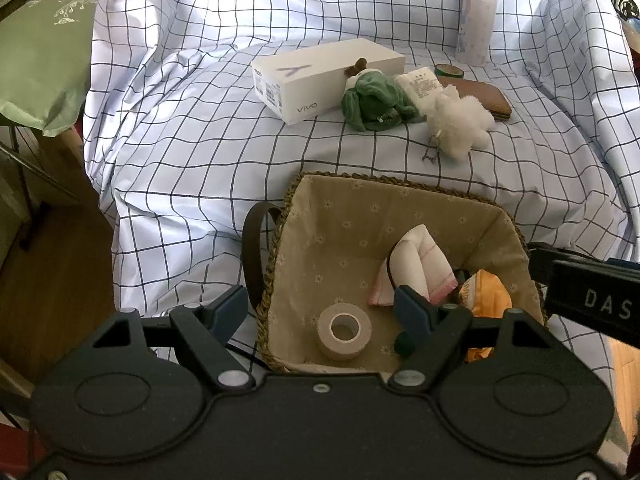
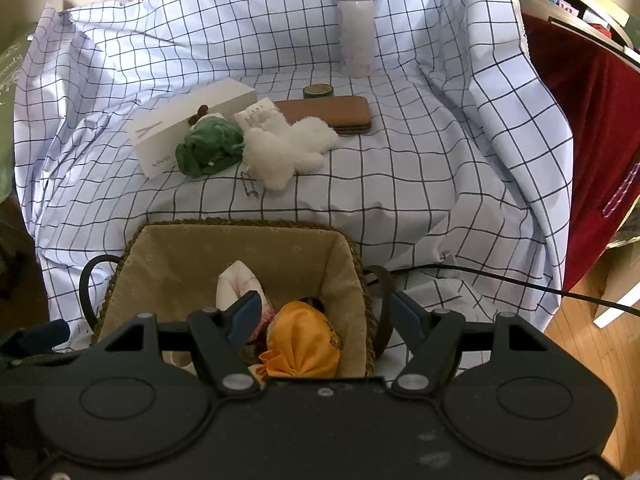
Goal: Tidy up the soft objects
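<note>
A woven basket (image 1: 400,184) (image 2: 240,226) with a beige lining sits on the checked cloth near me. In it lie a folded white-and-pink cloth (image 1: 416,268) (image 2: 236,284), an orange pouch (image 1: 488,292) (image 2: 304,344) and a roll of tape (image 1: 345,331). A green plush toy (image 1: 374,100) (image 2: 210,146) and a white fluffy toy (image 1: 460,120) (image 2: 288,150) lie farther back on the cloth. My left gripper (image 1: 320,312) is open and empty over the basket's near left edge. My right gripper (image 2: 324,316) is open and empty over the basket's near right corner, above the pouch.
A white vivo box (image 1: 320,76) (image 2: 180,128), a tissue pack (image 1: 420,84), a brown wallet (image 2: 332,114), a green tape roll (image 2: 318,91) and a white bottle (image 2: 356,28) stand at the back. A black cable (image 2: 500,280) runs off right. A red bag (image 2: 580,140) is at the right.
</note>
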